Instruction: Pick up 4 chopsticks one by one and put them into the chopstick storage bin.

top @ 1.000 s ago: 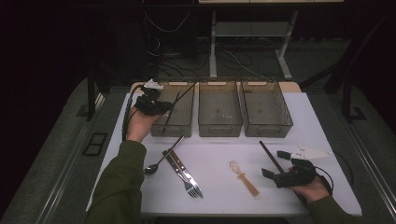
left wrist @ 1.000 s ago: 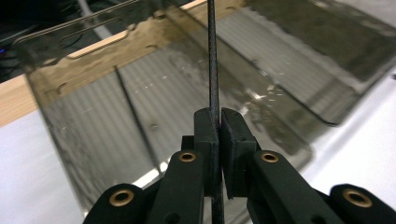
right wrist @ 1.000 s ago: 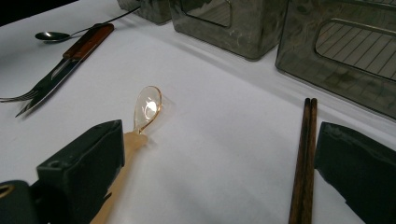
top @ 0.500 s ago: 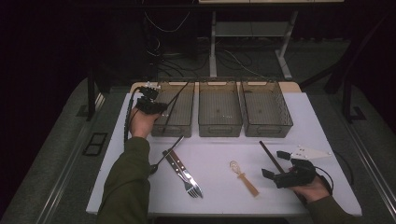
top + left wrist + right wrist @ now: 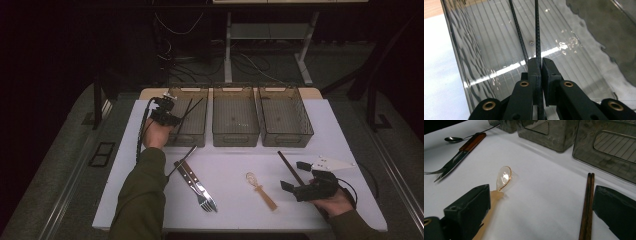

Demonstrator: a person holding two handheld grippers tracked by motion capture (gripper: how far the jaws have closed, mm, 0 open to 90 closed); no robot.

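Note:
My left gripper (image 5: pixel 172 119) (image 5: pixel 540 62) hangs over the near left corner of the left clear bin (image 5: pixel 192 137) (image 5: pixel 456 50), shut on a thin black chopstick (image 5: pixel 191 110) (image 5: pixel 536 30) that slants into the bin. A second black chopstick (image 5: pixel 519 30) lies inside beside it. My right gripper (image 5: pixel 300 182) (image 5: pixel 544 212) rests open on the white table (image 5: pixel 235 160). A pair of brown chopsticks (image 5: pixel 289 165) (image 5: pixel 587 202) lies just inside its right jaw. An amber plastic spoon (image 5: pixel 257 189) (image 5: pixel 504 177) lies by its left jaw.
Two more clear bins (image 5: pixel 235 117) (image 5: pixel 285 117) stand in a row right of the left one. A fork and a wood-handled knife (image 5: pixel 197 187) (image 5: pixel 456 157) lie at front left, with a metal spoon (image 5: pixel 182 157) (image 5: pixel 452 139) beside them.
The left gripper has sunk a little toward the left bin with the black chopstick still in it. The right hand has stayed in place.

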